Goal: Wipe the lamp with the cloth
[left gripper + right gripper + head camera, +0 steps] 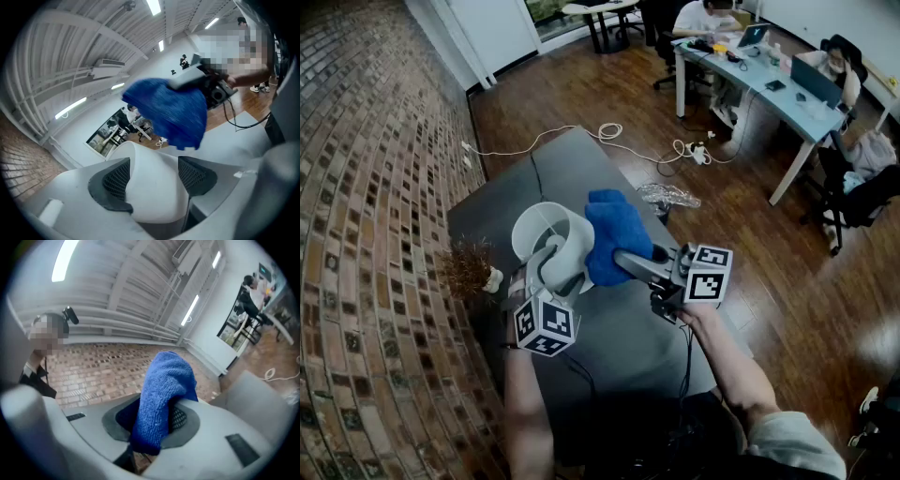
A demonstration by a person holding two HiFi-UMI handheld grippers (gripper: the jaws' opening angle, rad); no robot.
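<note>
Blue cloth (617, 234) against white lamp (547, 231)

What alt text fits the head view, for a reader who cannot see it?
The left gripper grips a white lamp above a dark grey table, and the right gripper holds a blue cloth right beside it. A brick wall runs along the left.

a dark grey table (567, 173) by the brick wall (366, 187) bears a brown dried tuft (469, 267) in a small white pot (493, 278).

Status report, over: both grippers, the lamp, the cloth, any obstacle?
Left gripper jaws clamped on white cylindrical lamp. Right gripper jaws shut on blue terry cloth, beside the lamp. Nothing between them.
</note>
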